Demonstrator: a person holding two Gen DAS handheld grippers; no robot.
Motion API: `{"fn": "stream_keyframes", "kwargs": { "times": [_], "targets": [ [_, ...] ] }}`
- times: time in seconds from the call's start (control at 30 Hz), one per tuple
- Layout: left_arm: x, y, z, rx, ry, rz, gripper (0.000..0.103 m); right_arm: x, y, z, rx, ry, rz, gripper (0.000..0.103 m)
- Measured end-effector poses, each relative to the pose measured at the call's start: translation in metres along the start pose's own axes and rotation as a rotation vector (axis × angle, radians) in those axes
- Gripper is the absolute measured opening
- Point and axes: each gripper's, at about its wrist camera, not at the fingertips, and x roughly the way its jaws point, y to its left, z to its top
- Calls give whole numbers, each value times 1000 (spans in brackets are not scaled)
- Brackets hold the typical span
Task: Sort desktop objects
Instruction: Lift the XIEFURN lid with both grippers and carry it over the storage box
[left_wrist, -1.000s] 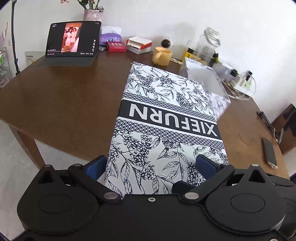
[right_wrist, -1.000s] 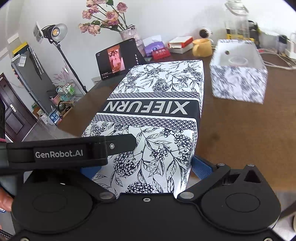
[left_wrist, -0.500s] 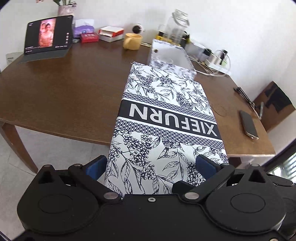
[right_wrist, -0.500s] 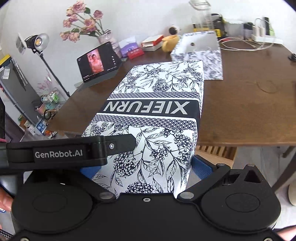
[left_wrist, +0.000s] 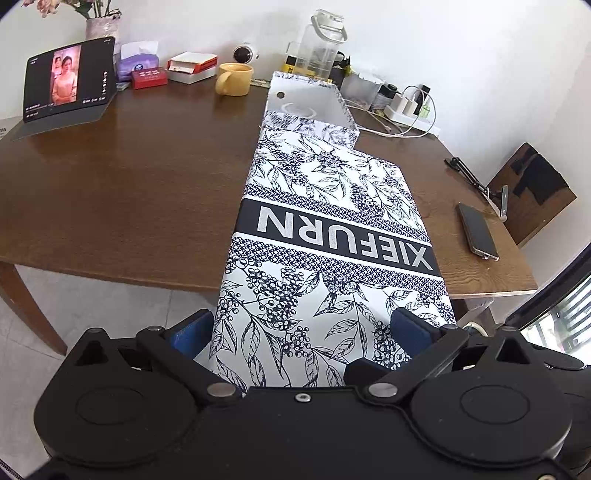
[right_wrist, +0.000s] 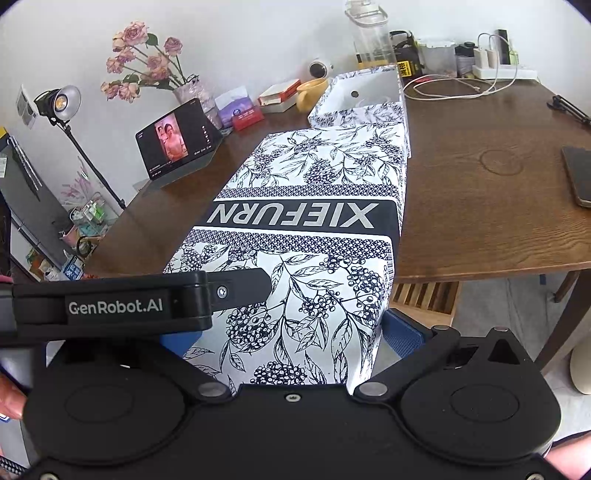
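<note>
Both grippers hold the near end of a long box lid (left_wrist: 332, 229) printed with leaves and berries and the word XIEFURN. It hangs level above the front edge of the brown table (left_wrist: 129, 192). My left gripper (left_wrist: 301, 332) is shut on the lid, one blue pad on each side. My right gripper (right_wrist: 291, 338) is shut on the same lid (right_wrist: 306, 206). The left gripper's black body (right_wrist: 114, 306) crosses the right wrist view. The matching open box base (left_wrist: 314, 129) stands just beyond the lid's far end, and shows again as the base (right_wrist: 354, 112) in the right wrist view.
A propped tablet (left_wrist: 66, 86), a yellow mug (left_wrist: 233, 78), a red box (left_wrist: 149, 78), a tissue pack and a clear jar (left_wrist: 321, 44) line the back. A phone (left_wrist: 477, 230) lies at the right edge. A power strip with cables (left_wrist: 406, 110) sits back right. A lamp stand (right_wrist: 59, 103) stands left.
The lid, still gripped by both grippers, has swung right along the table. Its far end now lines up with the open box base, which was off to its right before.
</note>
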Motion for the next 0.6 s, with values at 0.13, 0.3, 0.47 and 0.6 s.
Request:
{"fn": "stream_keyframes", "kwargs": {
  "times": [0.13,0.3,0.47,0.6],
  "targets": [
    [0,-3,13,4,-35,-3,102,-3,-3,13,-16,-32,-1,103],
    [3,-3,41,7,-78,-3,102,-2,-6,41,-37,-71,0,103],
    [17,2,74,-1,-113,-7,102,10,-11,78,-59,-105,0,103],
    [35,10,105,-2,-137,-5,102,27,-19,109,-75,-125,4,103]
  ]
}}
